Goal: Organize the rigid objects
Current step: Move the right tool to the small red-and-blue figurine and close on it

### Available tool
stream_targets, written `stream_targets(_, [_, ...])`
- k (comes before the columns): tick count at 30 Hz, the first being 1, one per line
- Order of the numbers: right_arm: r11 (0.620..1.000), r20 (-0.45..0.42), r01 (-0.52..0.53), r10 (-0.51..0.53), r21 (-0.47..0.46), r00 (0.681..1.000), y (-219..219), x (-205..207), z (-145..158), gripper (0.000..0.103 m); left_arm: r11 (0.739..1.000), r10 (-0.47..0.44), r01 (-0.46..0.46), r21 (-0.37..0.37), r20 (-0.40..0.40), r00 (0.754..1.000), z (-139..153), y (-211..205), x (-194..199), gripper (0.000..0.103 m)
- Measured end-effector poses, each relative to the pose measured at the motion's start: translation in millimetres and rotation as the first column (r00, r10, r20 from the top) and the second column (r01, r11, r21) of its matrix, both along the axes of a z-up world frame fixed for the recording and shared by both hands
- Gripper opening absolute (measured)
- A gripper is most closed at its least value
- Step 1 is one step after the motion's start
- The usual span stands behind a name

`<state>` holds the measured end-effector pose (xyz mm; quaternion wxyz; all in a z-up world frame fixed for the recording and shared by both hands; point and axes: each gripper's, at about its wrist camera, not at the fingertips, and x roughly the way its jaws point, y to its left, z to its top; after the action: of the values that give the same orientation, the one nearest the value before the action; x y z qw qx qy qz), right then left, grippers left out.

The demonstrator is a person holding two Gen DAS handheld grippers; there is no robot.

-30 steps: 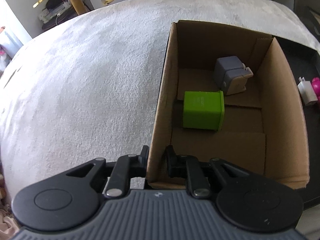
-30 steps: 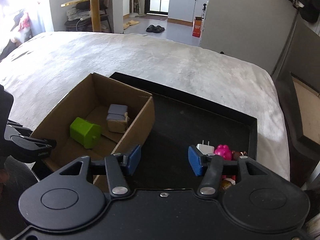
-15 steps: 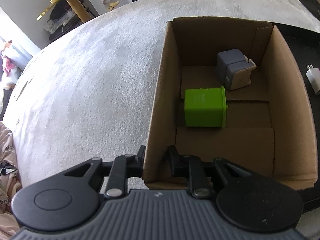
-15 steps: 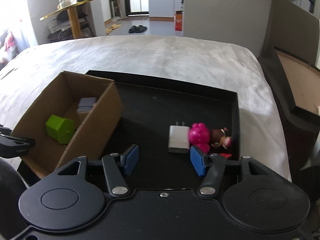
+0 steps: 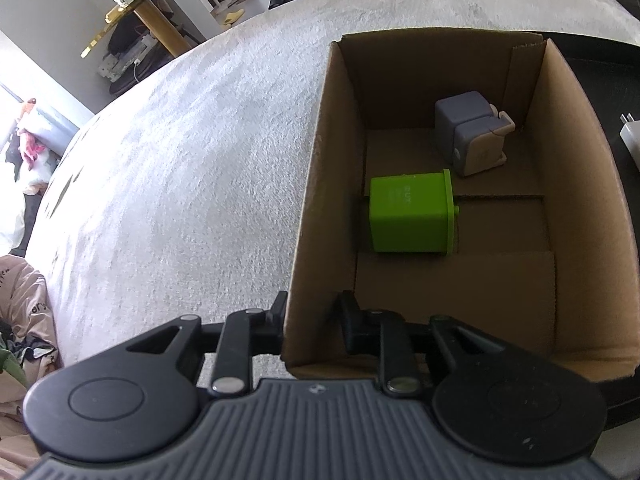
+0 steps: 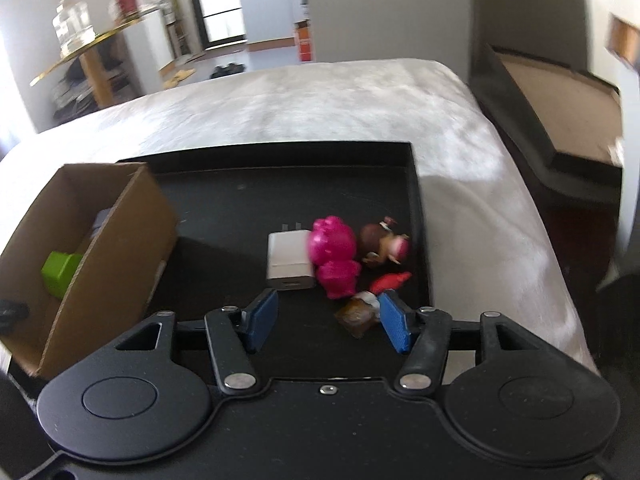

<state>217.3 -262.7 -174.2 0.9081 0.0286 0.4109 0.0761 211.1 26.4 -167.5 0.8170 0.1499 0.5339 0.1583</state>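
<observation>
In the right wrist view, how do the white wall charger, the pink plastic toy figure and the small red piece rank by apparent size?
1. Pink plastic toy figure, though the picture is blurred and it overlaps the charger's edge, so this lead is unsure.
2. White wall charger, close in size.
3. Small red piece, clearly smallest.

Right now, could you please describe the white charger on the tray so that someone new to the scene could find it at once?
Look at the black tray beside the cardboard box; a small cluster of objects lies near its right side. The white wall charger is the leftmost of them, lying flat against the pink toy figure. It is the only plain white block, with metal prongs pointing away.
</observation>
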Motion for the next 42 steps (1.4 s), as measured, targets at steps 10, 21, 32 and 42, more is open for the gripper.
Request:
stream_targets(10, [0.994,-0.068,0.088,-0.084,0.063,0.994,-12.4,9.5,-24.4,0.048,1.000,0.000,0.000,0.031,-0.005,1.000,-1.1,-8.4,-0.9,0.027])
stream_targets(21, [0.986,-0.112,0.149,-0.140,0.078,0.984,-12.9,39.3,-27.9,0.048,0.999,0.002,-0.002,0.034,-0.006,1.000,-2.1,-9.3,0.3,0.027])
stream_targets(32, [0.994,-0.124,0.109,-0.106,0.011,0.987,-9.9,33.9,-30.0,0.016,1.000,0.005,-0.005,0.027,-0.007,1.000,-2.8,-8.2,0.7,0.027])
stream_targets(42, [1.000,-0.145,0.010,-0.011,-0.010,0.989,1.5,9.7,-29.4,0.016,1.000,0.007,-0.007,0.022,-0.011,1.000,-2.1,-7.8,2.0,0.027])
